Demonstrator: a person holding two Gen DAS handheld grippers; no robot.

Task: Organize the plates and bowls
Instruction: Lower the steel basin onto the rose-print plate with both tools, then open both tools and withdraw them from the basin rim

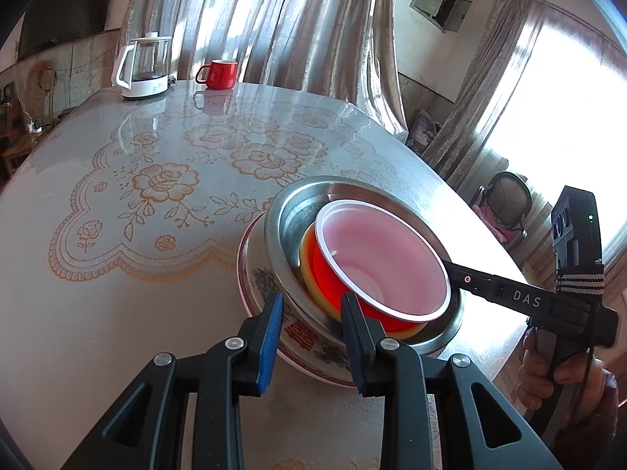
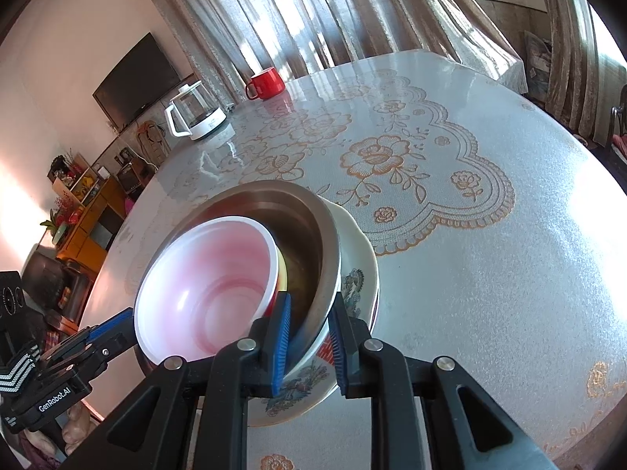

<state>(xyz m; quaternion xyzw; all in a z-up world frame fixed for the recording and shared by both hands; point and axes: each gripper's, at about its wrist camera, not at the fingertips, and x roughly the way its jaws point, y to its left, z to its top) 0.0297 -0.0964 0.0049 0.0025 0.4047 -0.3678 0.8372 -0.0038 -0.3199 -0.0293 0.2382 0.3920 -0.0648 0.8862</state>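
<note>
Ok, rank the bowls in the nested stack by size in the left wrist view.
1. Flowered china bowl
2. Steel bowl
3. Red bowl
A yellow bowl beneath the red one is mostly hidden, so unranked.

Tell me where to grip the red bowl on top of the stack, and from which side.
Grip the red bowl by its thin white rim, one finger inside and one outside. Come from above on the side where it leans up out of the steel bowl; there the rim stands clear. Lower down, the yellow bowl and steel wall crowd its sides.

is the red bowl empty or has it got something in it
Empty: the red bowl shows only its bare pink-white inside down to the bottom, in both views.
</note>
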